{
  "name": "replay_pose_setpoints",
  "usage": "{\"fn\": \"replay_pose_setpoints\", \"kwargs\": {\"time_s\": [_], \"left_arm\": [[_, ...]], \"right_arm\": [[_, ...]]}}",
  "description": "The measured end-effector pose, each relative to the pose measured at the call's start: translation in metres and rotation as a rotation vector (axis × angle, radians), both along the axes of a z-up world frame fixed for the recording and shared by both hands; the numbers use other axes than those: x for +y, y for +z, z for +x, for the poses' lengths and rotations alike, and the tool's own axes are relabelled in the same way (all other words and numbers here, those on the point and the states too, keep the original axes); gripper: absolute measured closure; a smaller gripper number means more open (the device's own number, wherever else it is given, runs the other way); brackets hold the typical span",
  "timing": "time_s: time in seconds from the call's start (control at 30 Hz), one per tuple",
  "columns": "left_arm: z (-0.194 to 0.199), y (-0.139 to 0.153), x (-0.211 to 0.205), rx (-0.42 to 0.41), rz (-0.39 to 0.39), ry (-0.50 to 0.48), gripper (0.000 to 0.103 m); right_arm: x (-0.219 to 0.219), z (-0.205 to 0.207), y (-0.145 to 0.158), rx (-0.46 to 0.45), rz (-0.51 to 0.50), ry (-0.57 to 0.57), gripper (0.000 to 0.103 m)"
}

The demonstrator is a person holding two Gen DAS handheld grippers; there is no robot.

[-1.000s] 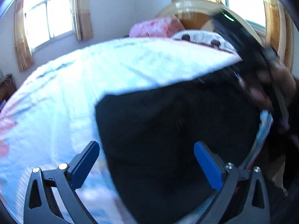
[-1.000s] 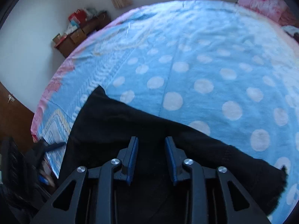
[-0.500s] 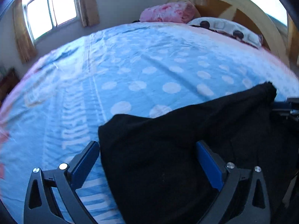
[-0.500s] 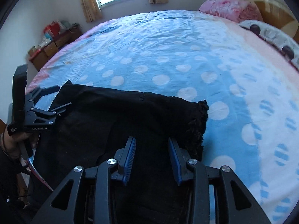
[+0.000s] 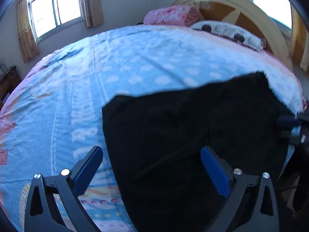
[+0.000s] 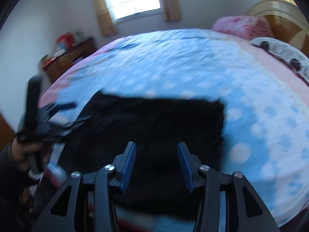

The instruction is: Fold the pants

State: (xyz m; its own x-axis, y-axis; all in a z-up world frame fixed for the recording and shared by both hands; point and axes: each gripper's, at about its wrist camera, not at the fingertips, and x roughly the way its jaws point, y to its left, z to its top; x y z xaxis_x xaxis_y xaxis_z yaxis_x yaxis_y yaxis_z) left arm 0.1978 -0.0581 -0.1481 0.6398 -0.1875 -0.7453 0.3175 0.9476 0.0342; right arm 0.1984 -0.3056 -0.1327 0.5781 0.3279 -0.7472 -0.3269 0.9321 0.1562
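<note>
Motion-blurred black pants [image 6: 150, 127] lie crosswise on the bedspread [image 6: 193, 61] — near edge cut off — both left gripper [image 5: 152, 166] and right gripper [image 6: 156, 158] spread, empty.

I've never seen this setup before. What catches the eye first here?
The black pants lie as a dark slab on the near edge of the blue dotted bedspread. Both grippers, left and right, hover open above them. A pink pillow sits by the headboard.

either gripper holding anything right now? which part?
Nothing held. The left gripper is wide open above the black fabric pants on the blue polka-dot bedspread; the right gripper is also open, empty.
</note>
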Motion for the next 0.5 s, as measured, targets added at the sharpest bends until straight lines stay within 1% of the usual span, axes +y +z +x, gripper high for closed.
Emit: {"fn": "replay_pose_setpoints", "kwargs": {"time_s": [0.03,0.07,0.13,0.17,0.33,0.37,0.5], "left_arm": [[0.003,-0.006,0.002,0.021,-0.022,0.011,0.0],[0.004,-0.011,0.004,0.038,-0.048,0.021,0.0],[0.006,-0.015,0.007,0.052,-0.086,0.027,0.0],[0.007,-0.016,0.008,0.054,-0.089,0.027,0.0],[0.002,-0.012,0.009,0.067,-0.09,0.031,0.0],[-0.003,-0.008,0.01,0.059,-0.094,0.033,0.0],[-0.019,0.005,0.017,0.036,-0.113,0.019,0.0]], "right_arm": [[0.003,0.0,-0.016,0.03,-0.026,-0.001,0.054],[0.004,-0.002,-0.025,0.026,-0.046,0.002,0.054],[0.008,-0.005,-0.029,-0.02,-0.079,0.014,0.053],[0.01,-0.004,-0.027,-0.015,-0.089,0.014,0.053],[0.006,0.0,-0.018,0.013,-0.071,0.031,0.052],[0.003,-0.002,-0.012,0.006,-0.065,0.029,0.052],[-0.015,-0.019,0.017,-0.086,-0.036,-0.004,0.052]]}}
